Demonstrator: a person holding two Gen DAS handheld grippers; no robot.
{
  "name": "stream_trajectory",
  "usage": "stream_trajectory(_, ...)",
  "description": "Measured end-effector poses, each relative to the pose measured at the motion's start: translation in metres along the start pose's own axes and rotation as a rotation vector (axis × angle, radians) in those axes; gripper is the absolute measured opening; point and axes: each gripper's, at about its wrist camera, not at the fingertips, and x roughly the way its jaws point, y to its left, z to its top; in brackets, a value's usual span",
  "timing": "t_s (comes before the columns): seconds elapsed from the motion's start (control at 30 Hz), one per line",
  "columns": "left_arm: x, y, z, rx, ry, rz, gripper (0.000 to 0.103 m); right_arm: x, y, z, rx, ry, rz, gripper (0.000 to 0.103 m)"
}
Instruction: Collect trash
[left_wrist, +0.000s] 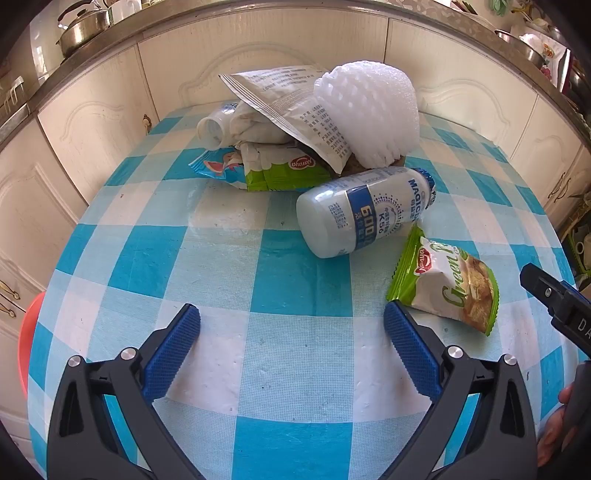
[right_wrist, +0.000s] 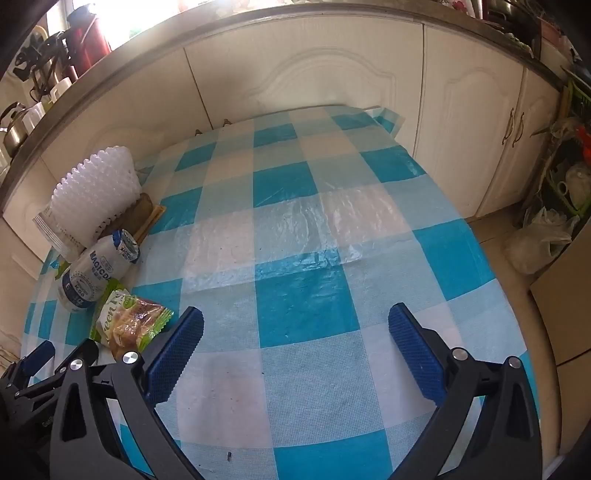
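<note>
Cream kitchen cabinets (left_wrist: 92, 122) are seen behind a table covered by a blue-and-white checked tablecloth (left_wrist: 288, 332), and the trash is heaped toward its far edge. A white foam fruit net (left_wrist: 373, 110) and a printed silver pouch (left_wrist: 295, 107) are piled on crumpled wrappers, with a small white bottle (left_wrist: 214, 125) tucked at the far left of the heap. A larger yogurt bottle (left_wrist: 365, 210) is lying on its side nearer the middle, and a green snack wrapper (left_wrist: 447, 288) is found just beside the left gripper (left_wrist: 291, 332). Both the left gripper and the right gripper (right_wrist: 295, 339) are spread wide with nothing between the pads, held over bare cloth. The round bottle could be nudged and sent rolling toward an edge; the thin wrapper could be pinched together with the cloth; the loose heap could be toppled by a careless reach.
</note>
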Motion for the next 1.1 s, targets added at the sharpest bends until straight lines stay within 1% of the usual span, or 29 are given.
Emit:
stream_trajectory(0.13, -0.001, -0.002, -0.001, 0.007, 0.001, -0.004, 0.099, 0.000, 0.000, 0.000, 0.000, 0.000, 0.001, 0.100)
stream_trajectory(0.23, -0.014, -0.003, -0.010, 0.005, -0.021, -0.010, 0.099, 0.000, 0.001, -0.001, -0.001, 0.004, 0.002, 0.099)
stream_trajectory(0.33, -0.035, -0.001, -0.017, 0.021, -0.088, 0.000, 0.099, -0.006, 0.003, -0.003, -0.003, 0.003, 0.005, 0.099)
stream_trajectory(0.47, -0.071, 0.009, -0.019, 0.032, -0.174, 0.011, 0.099, -0.013, 0.012, -0.010, -0.003, 0.001, -0.002, 0.099)
stream_trajectory(0.53, -0.093, 0.015, -0.019, 0.038, -0.234, 0.030, 0.099, -0.017, 0.003, -0.014, 0.011, 0.002, 0.010, 0.099)
stream_trajectory(0.6, -0.111, 0.022, -0.019, 0.038, -0.280, 0.042, 0.099, -0.028, 0.004, -0.017, 0.026, -0.003, 0.014, 0.098)
stream_trajectory(0.63, -0.117, 0.025, -0.018, 0.035, -0.293, 0.042, 0.099, -0.036, 0.006, -0.018, 0.025, -0.016, 0.010, 0.099)
stream_trajectory(0.73, -0.144, 0.034, -0.020, 0.019, -0.355, 0.047, 0.099, -0.068, 0.014, -0.014, 0.015, -0.092, 0.018, 0.099)
stream_trajectory(0.8, -0.162, 0.039, -0.022, 0.006, -0.393, 0.063, 0.099, -0.091, 0.016, -0.009, 0.004, -0.142, 0.026, 0.098)
stream_trajectory(0.87, -0.183, 0.048, -0.023, -0.011, -0.438, 0.060, 0.099, -0.119, 0.023, -0.006, -0.012, -0.211, 0.031, 0.098)
stream_trajectory(0.97, -0.207, 0.059, -0.027, -0.030, -0.485, 0.055, 0.099, -0.160, 0.033, -0.003, -0.035, -0.306, 0.048, 0.099)
stream_trajectory(1.1, -0.234, 0.069, -0.032, -0.050, -0.538, 0.053, 0.099, -0.211, 0.041, -0.006, -0.048, -0.430, 0.082, 0.099)
